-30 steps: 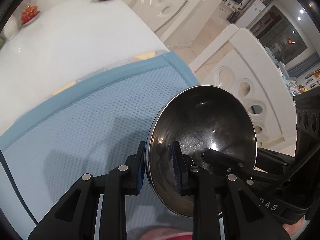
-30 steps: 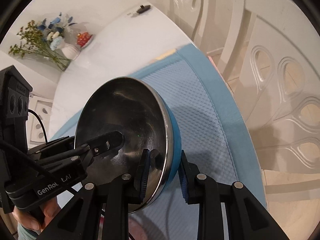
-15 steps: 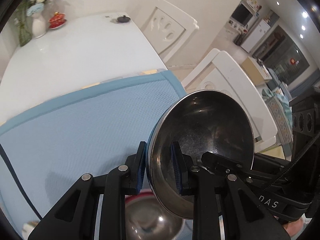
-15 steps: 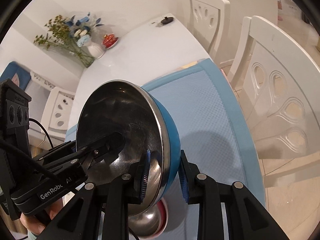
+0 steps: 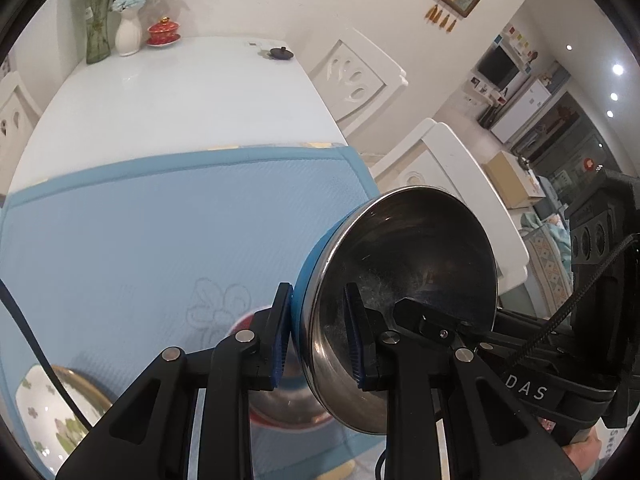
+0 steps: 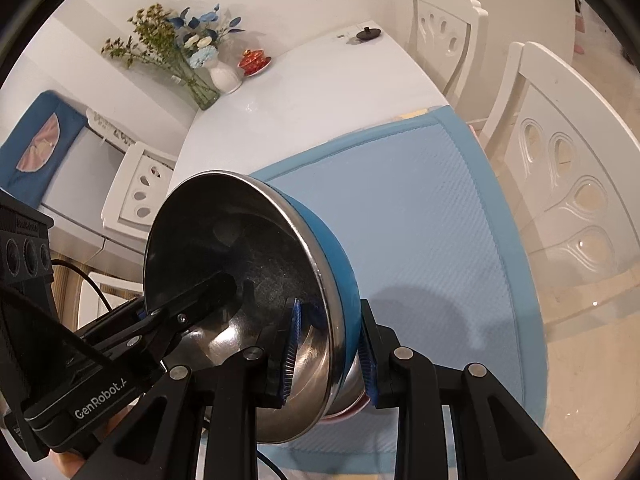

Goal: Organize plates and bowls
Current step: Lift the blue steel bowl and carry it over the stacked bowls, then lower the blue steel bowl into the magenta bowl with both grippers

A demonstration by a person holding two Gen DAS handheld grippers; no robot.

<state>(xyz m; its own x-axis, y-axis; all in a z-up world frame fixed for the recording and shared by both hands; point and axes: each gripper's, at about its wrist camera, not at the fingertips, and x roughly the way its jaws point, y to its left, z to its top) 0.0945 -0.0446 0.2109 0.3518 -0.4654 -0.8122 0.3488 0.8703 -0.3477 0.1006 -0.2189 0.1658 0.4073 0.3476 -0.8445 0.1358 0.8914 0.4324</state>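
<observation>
A steel bowl with a blue outside (image 5: pixel 404 280) is held tilted in the air above the blue mat (image 5: pixel 160 232). My left gripper (image 5: pixel 318 336) is shut on its rim. My right gripper (image 6: pixel 330 354) is shut on the opposite rim of the same bowl (image 6: pixel 248 264). Below it, a second steel bowl with a red outside (image 5: pixel 280 408) sits on the mat, mostly hidden; it also shows in the right wrist view (image 6: pixel 348 404). A white floral plate with a gold rim (image 5: pixel 52 416) lies at the mat's near left.
The white table (image 5: pixel 172 100) extends beyond the mat. At its far end stand a glass flower vase (image 5: pixel 96 20), a white vase (image 5: pixel 128 34), a red lidded cup (image 5: pixel 163 32) and a small black lid (image 5: pixel 281 53). White chairs (image 6: pixel 560 152) stand along the right side.
Both grippers have lifted the blue bowl higher above the mat. The red bowl and the floral plate underneath have come into view.
</observation>
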